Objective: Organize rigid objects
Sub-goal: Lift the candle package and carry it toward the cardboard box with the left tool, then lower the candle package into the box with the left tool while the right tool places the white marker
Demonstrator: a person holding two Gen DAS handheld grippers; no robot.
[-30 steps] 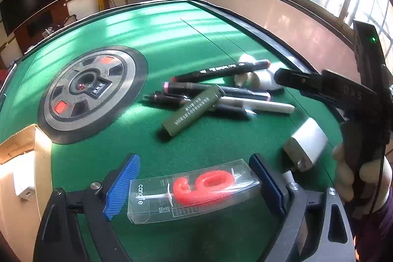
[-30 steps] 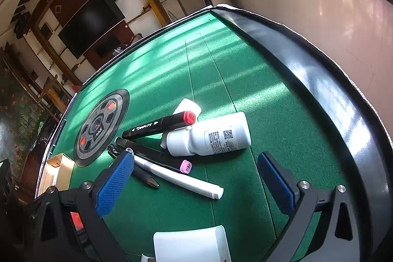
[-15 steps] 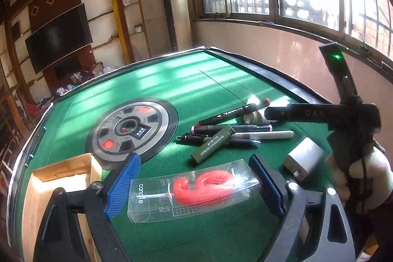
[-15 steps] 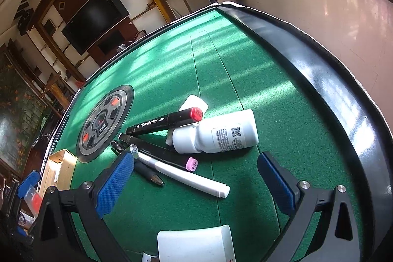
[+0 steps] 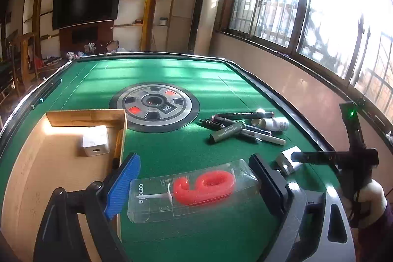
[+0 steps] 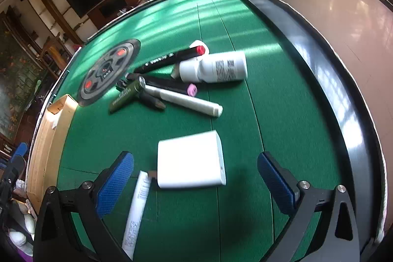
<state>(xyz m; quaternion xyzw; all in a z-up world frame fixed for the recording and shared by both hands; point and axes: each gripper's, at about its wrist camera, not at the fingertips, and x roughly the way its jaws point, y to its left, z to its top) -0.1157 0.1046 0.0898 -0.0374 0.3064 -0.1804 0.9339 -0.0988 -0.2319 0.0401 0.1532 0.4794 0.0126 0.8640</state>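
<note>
The left claw (image 5: 194,184) grips a clear candle box (image 5: 191,190) end to end between its pads, jaws wide, above the green table (image 5: 172,146); a cardboard tray (image 5: 61,163) lies to its left with a white cube (image 5: 95,140) inside. The right claw (image 6: 195,184) hangs wide and empty over a white charger (image 6: 190,160); pens (image 6: 172,90) and a bottle (image 6: 216,66) lie ahead of it

I am seeing the green table (image 5: 172,154) with its round control panel (image 5: 154,103) lying at the centre. Beyond the table a dark television (image 5: 86,3) is hanging on the wall, a tall air conditioner (image 5: 207,14) is standing to its right, and windows (image 5: 316,6) are running along the table's right side.
</note>
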